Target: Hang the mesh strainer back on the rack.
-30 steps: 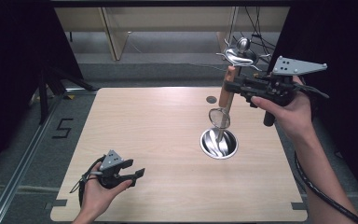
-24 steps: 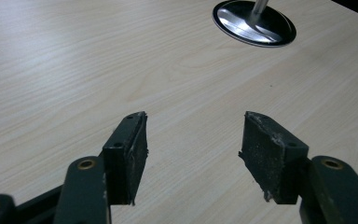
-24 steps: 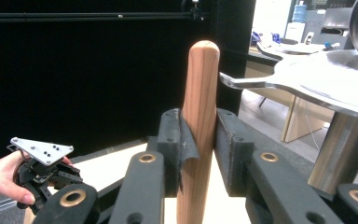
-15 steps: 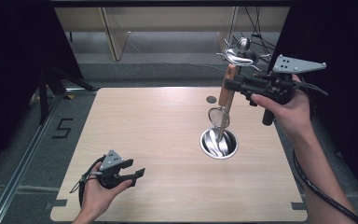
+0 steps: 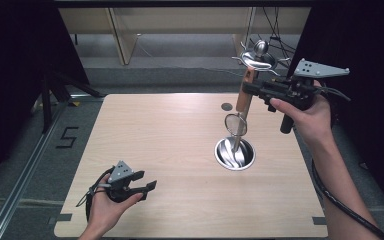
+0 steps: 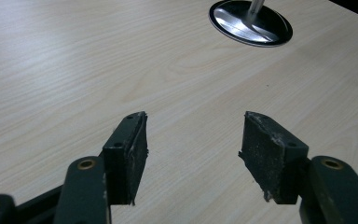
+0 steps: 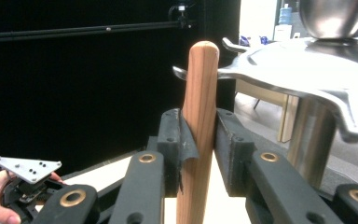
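Note:
A metal utensil stand has a round base on the table's right half and a star-shaped hook top. My right gripper is shut on the wooden handle of a wire-mesh skimmer, held upright beside the stand; its round mesh head hangs just above the base. In the right gripper view the pads clamp the handle below the hook top. My left gripper rests open near the table's front left, with bare wood between its jaws. The stand's base lies ahead of them.
A small dark hole sits in the wooden table behind the stand. Dark curtains flank both sides, and shelving stands beyond the far edge. The other hand and its gripper appear low and far off in the right gripper view.

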